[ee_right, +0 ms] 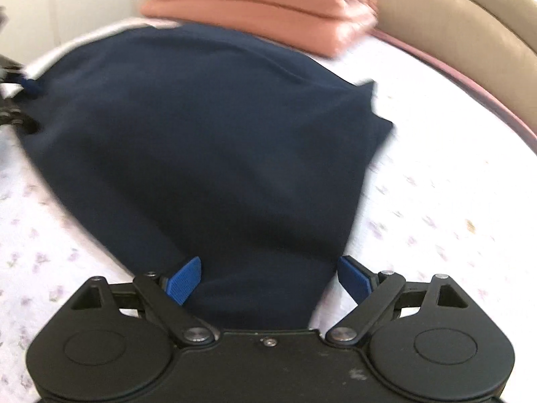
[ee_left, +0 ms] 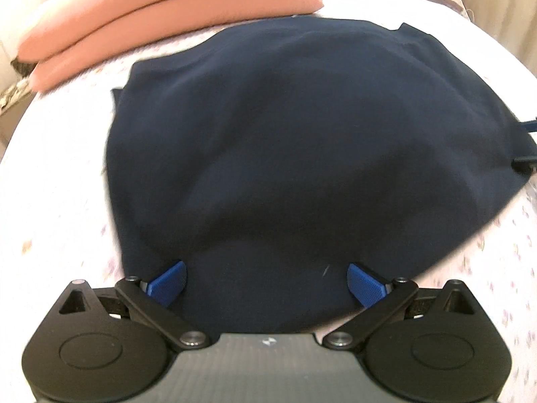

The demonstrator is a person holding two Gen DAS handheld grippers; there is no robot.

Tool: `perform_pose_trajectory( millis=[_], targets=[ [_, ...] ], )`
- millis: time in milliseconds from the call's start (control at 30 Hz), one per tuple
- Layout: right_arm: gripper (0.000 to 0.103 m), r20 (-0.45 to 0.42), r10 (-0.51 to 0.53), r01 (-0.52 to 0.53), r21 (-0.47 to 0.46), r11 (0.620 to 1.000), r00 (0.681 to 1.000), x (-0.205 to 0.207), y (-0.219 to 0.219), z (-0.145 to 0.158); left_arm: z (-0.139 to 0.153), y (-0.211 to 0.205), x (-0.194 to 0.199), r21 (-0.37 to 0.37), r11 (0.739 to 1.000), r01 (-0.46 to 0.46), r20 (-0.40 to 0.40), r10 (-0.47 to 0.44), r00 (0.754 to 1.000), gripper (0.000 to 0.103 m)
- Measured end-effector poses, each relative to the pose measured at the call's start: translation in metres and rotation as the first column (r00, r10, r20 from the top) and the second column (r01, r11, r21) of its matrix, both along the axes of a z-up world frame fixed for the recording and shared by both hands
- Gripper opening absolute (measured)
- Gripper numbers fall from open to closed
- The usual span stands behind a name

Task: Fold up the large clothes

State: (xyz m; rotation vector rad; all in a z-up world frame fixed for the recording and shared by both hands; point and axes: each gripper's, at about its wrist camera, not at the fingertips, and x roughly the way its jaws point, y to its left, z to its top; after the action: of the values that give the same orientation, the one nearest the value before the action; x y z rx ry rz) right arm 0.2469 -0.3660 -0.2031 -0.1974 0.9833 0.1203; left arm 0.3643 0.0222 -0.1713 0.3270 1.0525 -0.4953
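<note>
With both sets of jaws spread wide, left gripper and right gripper grip nothing.
The navy garment lies flat on the bedsheet just ahead of them, probably released to settle; folded pink bedding sits beyond it.

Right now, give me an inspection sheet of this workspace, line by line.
Surface: bed sheet, white with small floral print.
Job's things: navy garment spread on the sheet, near edge between both grippers' fingers.
Clutter: two stacked pink pillows beyond the garment.
Grippers: left gripper open; right gripper open; neither clamps the cloth.
Cables: nothing seen.
Surroundings: beige padded headboard behind the pillows.
</note>
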Motion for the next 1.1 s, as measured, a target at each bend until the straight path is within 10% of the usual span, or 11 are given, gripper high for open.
perform_pose_trajectory(
  millis=[167,367,567,733,933,1100],
  targets=[
    [0.102,-0.055,-0.276,0.281,0.133,0.950,0.960,0.006,-0.006,0.030,0.011,0.051,-0.017,-0.132,0.991,-0.025,-0.075,0.015,0.997,0.103],
    [0.102,0.152,-0.363,0.303,0.316,0.899,0.919,0.029,0.026,0.077,0.040,0.079,0.000,-0.225,0.974,-0.009,-0.077,-0.009,0.997,0.103],
    [0.102,0.165,-0.423,0.326,0.415,0.849,0.891,0.093,0.064,0.075,0.044,0.101,0.067,-0.362,0.923,-0.132,-0.099,0.103,0.990,0.103],
    [0.102,0.249,-0.445,0.347,0.354,0.869,0.860,0.167,0.094,0.057,0.008,0.095,0.146,-0.414,0.886,-0.210,-0.214,0.129,0.968,0.102],
    [0.102,0.162,-0.379,0.343,0.214,0.915,0.911,0.241,0.112,0.017,-0.015,0.079,0.168,-0.506,0.835,-0.216,-0.237,0.106,0.966,0.103],
    [0.103,0.203,-0.355,0.314,0.206,0.927,0.913,0.205,0.124,0.007,-0.018,0.070,0.147,-0.535,0.824,-0.185,-0.246,0.057,0.967,0.102]
  ],
)
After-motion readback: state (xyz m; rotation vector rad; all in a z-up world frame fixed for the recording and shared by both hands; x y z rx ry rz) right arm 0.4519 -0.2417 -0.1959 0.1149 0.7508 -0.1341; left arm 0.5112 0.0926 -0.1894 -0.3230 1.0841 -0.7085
